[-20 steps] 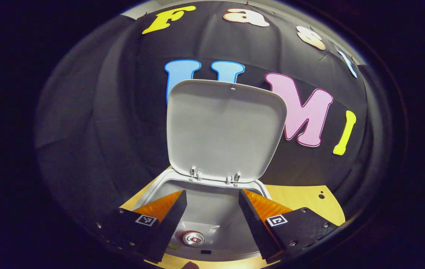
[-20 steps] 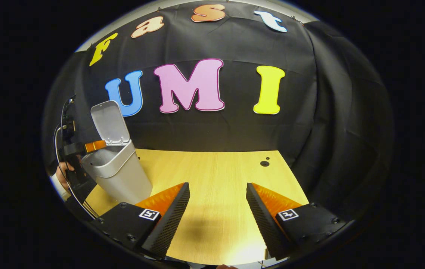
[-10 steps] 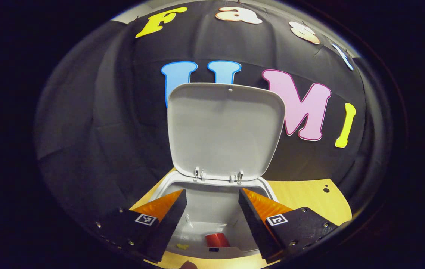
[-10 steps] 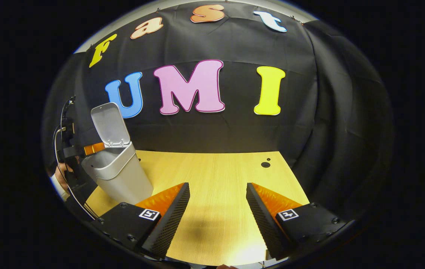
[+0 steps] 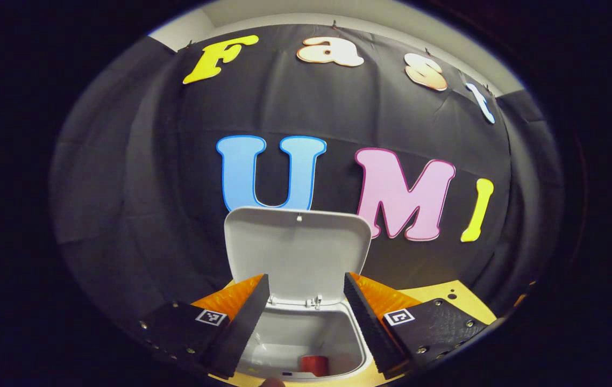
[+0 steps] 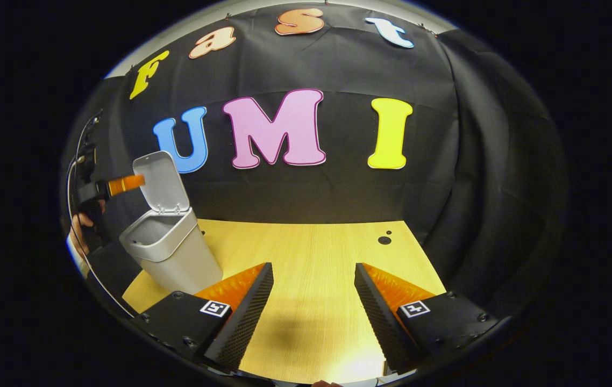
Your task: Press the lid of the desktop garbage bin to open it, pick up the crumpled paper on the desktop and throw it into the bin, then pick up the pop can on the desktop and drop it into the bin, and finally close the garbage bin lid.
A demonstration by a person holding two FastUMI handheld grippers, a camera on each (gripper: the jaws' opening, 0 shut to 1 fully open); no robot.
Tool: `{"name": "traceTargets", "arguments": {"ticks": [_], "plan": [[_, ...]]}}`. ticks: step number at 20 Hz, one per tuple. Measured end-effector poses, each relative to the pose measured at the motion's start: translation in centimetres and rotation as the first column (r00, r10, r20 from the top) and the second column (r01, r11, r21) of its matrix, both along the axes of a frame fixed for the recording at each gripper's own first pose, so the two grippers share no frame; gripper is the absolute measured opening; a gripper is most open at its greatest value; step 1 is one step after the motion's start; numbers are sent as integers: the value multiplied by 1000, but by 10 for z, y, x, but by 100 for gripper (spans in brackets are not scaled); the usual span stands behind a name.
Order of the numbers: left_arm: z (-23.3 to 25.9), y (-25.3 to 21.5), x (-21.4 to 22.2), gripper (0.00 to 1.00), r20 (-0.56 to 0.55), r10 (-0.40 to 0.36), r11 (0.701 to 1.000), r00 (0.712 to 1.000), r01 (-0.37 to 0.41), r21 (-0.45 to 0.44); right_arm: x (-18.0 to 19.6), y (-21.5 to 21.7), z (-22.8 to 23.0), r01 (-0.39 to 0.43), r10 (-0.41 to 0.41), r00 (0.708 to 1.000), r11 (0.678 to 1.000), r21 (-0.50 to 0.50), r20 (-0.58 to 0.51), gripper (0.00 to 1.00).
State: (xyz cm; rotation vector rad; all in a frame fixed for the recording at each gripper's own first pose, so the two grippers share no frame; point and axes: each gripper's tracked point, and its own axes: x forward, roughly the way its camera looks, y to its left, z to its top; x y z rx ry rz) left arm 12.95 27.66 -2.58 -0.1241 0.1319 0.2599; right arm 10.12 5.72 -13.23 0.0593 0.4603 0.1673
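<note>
Bin point(image 5: 306, 333) sits right below and ahead of your left gripper point(image 5: 306, 301), its pale grey body open at the top and its lid point(image 5: 296, 250) standing upright on the two hinges at the far rim, inner face toward you. Your left fingers are spread wide with nothing between them, hanging above the mouth. Down at the bottom of the bin you can see the pop can point(image 5: 314, 364), a red cylinder lying against the near wall; a small yellowish scrap lies to its left, too small to tell what it is. Your right gripper point(image 6: 310, 301) is also spread and empty, held over the bare wooden table point(image 6: 311, 247), with the bin point(image 6: 174, 252) well off to its left and your other gripper point(image 6: 123, 184) up beside the raised lid point(image 6: 161, 180).
</note>
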Motion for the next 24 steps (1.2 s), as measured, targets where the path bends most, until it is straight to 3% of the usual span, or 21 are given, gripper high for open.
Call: {"name": "traceTargets", "arguments": {"ticks": [3, 8, 12, 14, 24], "plan": [[45, 17, 13, 91, 76, 25, 999, 997, -27, 27, -2, -3, -2, 3, -3, 1000, 1000, 2, -3, 98], [88, 27, 46, 90, 109, -5, 995, 994, -7, 104, -1, -5, 1, 5, -5, 1000, 1000, 4, 4, 98], [74, 39, 75, 90, 40, -6, 990, 999, 0, 142, 0, -6, 7, 6, -6, 1000, 1000, 13, 16, 98], [51, 39, 84, 90, -36, -6, 996, 999, 9, 88, 0, -7, 7, 6, -6, 1000, 1000, 11, 18, 98], [47, 52, 100, 91, -80, 4, 989, 997, 8, 150, -3, -12, 3, 16, -16, 1000, 1000, 27, 6, 98]]}}
